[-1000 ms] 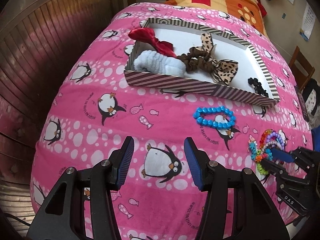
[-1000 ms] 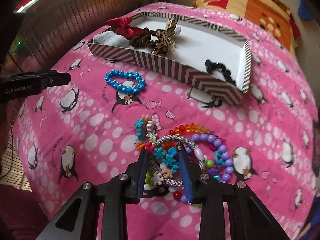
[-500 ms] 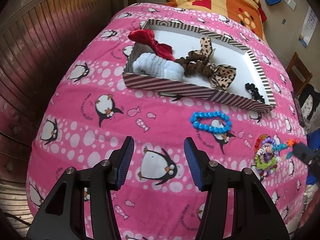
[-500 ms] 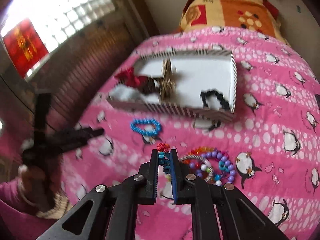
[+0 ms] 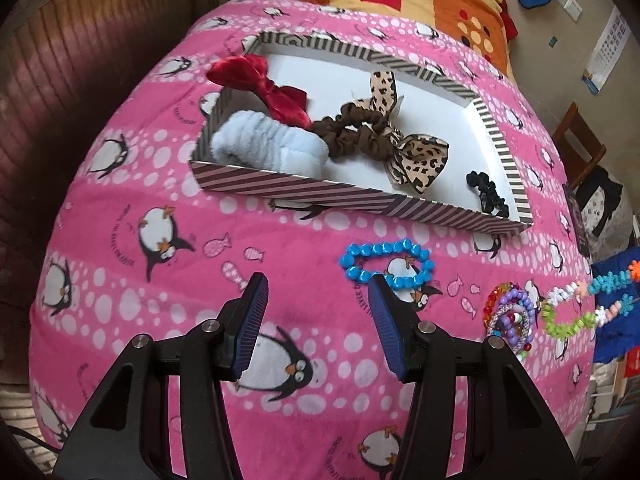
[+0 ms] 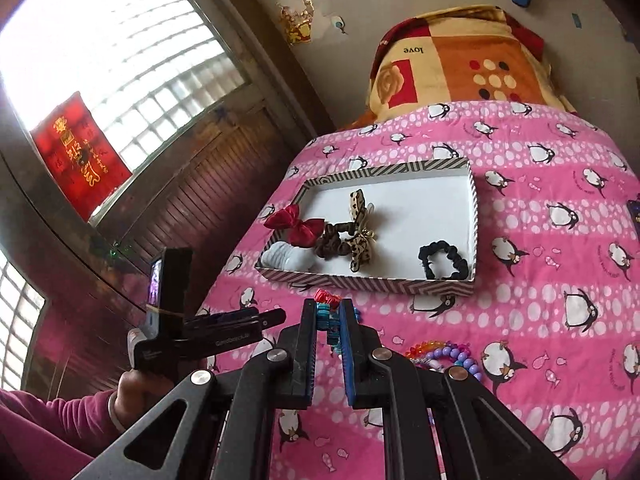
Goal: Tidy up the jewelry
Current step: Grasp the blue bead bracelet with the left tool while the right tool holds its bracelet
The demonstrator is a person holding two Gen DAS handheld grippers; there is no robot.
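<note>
My right gripper (image 6: 329, 312) is shut on a multicoloured flower-bead bracelet (image 6: 327, 314) and holds it lifted above the bed; the bracelet hangs at the right edge of the left wrist view (image 5: 580, 308). My left gripper (image 5: 316, 296) is open and empty over the pink penguin blanket (image 5: 168, 312). A blue bead bracelet (image 5: 386, 264) lies just beyond its right finger. A pile of purple and rainbow bead bracelets (image 5: 510, 320) lies on the blanket, also showing in the right wrist view (image 6: 444, 354). The striped tray (image 5: 360, 200) holds a red bow, white scrunchie, brown leopard scrunchie and black scrunchie (image 6: 442, 260).
An orange patterned quilt (image 6: 460, 60) is stacked at the bed's far end. Wood-panelled wall (image 5: 80, 60) and a window (image 6: 100, 40) run along the left. A wooden chair (image 5: 576, 140) stands at the right. The left gripper body and the person's hand show in the right wrist view (image 6: 200, 340).
My right gripper closed on the flower-bead bracelet and lifted it up off the pile. The left gripper stayed open, drifting slightly nearer the blue bracelet.
</note>
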